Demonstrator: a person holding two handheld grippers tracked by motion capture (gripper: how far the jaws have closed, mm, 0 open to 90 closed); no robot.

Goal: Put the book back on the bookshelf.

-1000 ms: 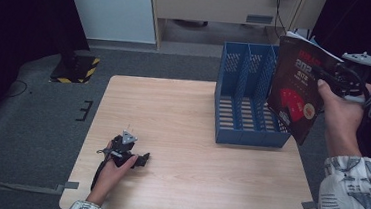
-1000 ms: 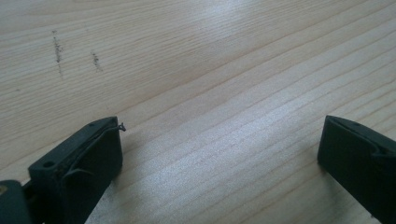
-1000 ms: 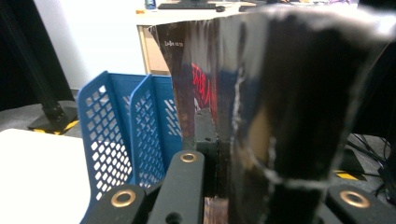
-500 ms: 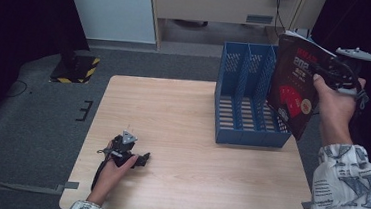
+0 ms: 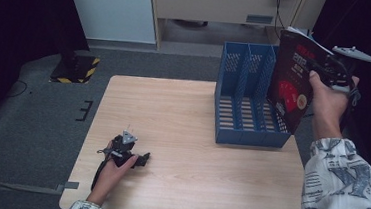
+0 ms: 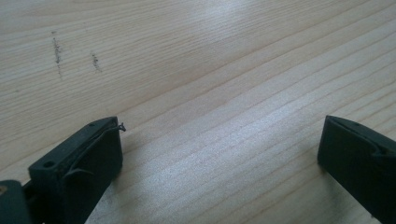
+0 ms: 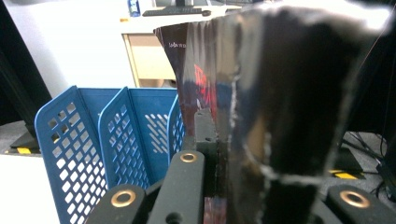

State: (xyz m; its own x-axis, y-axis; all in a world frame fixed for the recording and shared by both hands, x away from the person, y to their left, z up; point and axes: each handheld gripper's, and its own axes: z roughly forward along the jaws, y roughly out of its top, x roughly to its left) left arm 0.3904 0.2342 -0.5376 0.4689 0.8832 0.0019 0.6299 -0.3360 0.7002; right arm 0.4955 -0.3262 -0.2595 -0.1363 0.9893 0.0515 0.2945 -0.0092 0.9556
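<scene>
Fingers (image 7: 205,154) clamp magazine (image 5: 295,83) upright, cover facing left.

Magazine (image 7: 280,107) cover blurred, cut off below.

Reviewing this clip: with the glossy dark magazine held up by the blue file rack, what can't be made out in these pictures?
- High view: the glossy dark magazine with red print covers the rightmost slot of the blue plastic three-slot file rack; its contents are hidden.
- High view: the cover's text is too small to read.
- Right gripper view: the cover is blurred by closeness and glare, and hides the right tongs' tips.
- Left gripper view: the wooden table is cut off by the frame edges.
</scene>
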